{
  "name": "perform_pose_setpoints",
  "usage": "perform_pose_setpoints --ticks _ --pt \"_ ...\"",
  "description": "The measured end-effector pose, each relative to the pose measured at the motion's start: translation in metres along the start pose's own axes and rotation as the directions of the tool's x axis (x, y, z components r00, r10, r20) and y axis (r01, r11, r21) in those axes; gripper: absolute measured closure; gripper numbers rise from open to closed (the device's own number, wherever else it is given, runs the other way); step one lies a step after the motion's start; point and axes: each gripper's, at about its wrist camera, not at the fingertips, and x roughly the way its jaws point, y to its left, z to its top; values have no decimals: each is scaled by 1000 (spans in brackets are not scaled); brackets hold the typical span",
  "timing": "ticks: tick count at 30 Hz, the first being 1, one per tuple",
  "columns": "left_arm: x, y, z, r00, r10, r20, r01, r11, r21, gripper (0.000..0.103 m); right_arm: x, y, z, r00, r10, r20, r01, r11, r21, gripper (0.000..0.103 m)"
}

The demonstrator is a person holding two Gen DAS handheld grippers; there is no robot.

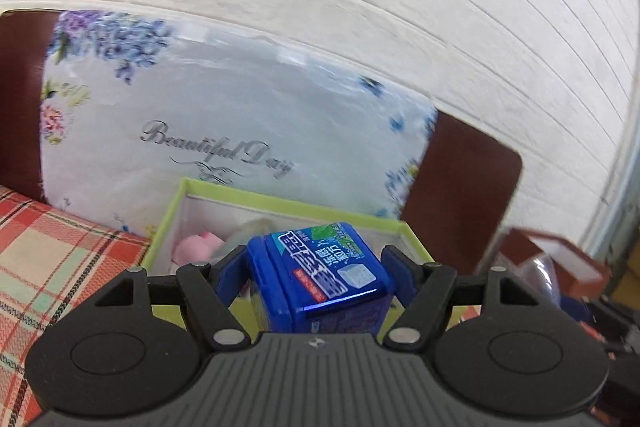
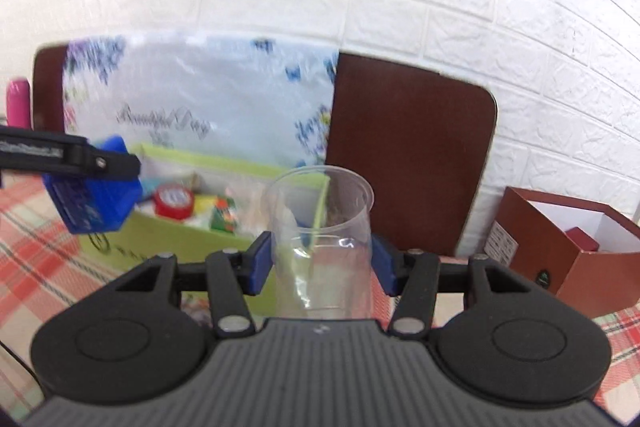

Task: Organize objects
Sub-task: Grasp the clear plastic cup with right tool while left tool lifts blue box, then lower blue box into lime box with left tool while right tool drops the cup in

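Both loads are mid-carry toward the green box [image 2: 192, 239]: left tongs [image 1: 316, 271] pinch the blue tin [image 1: 320, 275], right tongs [image 2: 320, 263] pinch the clear cup [image 2: 320, 227], each needing lowering inside, then release.

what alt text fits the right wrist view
The right gripper holds a clear plastic cup upright above a plaid cloth. At left, the left gripper carries a blue box near an open green box.

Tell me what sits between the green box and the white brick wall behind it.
A floral bag printed "Beautiful Day" stands directly behind the green box, with a brown chair back behind it, before the wall. Both wrist views show this.
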Motion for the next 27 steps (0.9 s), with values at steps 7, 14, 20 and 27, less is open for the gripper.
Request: perform_pose_setpoints --ticks 7,14,20,27 --pt "33 3 13 996 -23 82 29 997 -71 46 7 -1 1 997 41 62 -47 993 106 51" --pt "69 18 4 999 -31 30 34 993 -112 53 17 4 -6 998 43 50 -49 992 116 51" --pt "73 15 2 1000 18 26 -16 998 -69 44 21 13 2 995 53 83 -62 992 108 51" --pt "68 16 3 994 88 58 -86 996 -36 32 64 23 16 995 12 100 -14 1000 20 51"
